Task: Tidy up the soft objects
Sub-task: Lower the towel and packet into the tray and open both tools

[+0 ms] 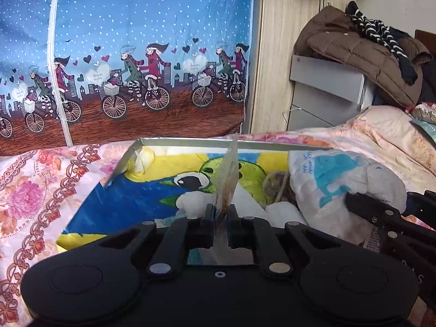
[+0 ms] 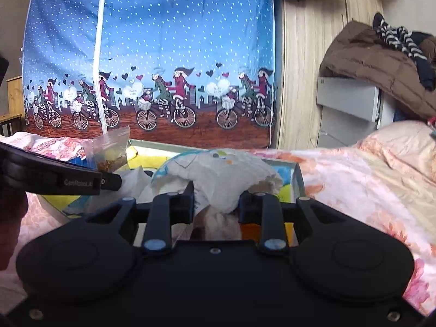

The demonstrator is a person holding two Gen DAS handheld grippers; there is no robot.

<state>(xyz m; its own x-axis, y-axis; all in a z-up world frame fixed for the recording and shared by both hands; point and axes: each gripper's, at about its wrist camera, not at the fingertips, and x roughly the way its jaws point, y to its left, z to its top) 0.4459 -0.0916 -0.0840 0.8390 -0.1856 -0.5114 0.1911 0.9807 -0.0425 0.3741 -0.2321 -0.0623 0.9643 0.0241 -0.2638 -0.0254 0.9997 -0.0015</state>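
**Tongs carry soft goods above a shallow box on the bed**

Tongs come first: the left tongs (image 1: 220, 214) are clenched on the bottom edge of a thin clear pouch (image 1: 226, 179) holding brown crumbs, which stands upright and edge-on to that camera. The right tongs (image 2: 216, 200) are closed around a pinched fold of a white crumpled bundle (image 2: 218, 174), printed with blue shapes, which bulges well past both fingers. Both loads sit just over a shallow cardboard box (image 1: 190, 142) with a bright cartoon lining, where tissue wads (image 1: 283, 209) and a coil of twine (image 1: 275, 184) already lie. The box rests on a floral bedspread (image 1: 41, 190); beyond it hang a blue bicycle-print cover (image 1: 152, 54) and a brown coat (image 1: 362, 54) heaped on a grey cabinet (image 1: 324, 92). The risks appear plain: the pouch, held only by its slim edge, could slip or flop sideways and shed crumbs; the bundle, gripped by one fold, could unfurl; and the two grippers, working close together, could collide or drop goods outside the low rim.
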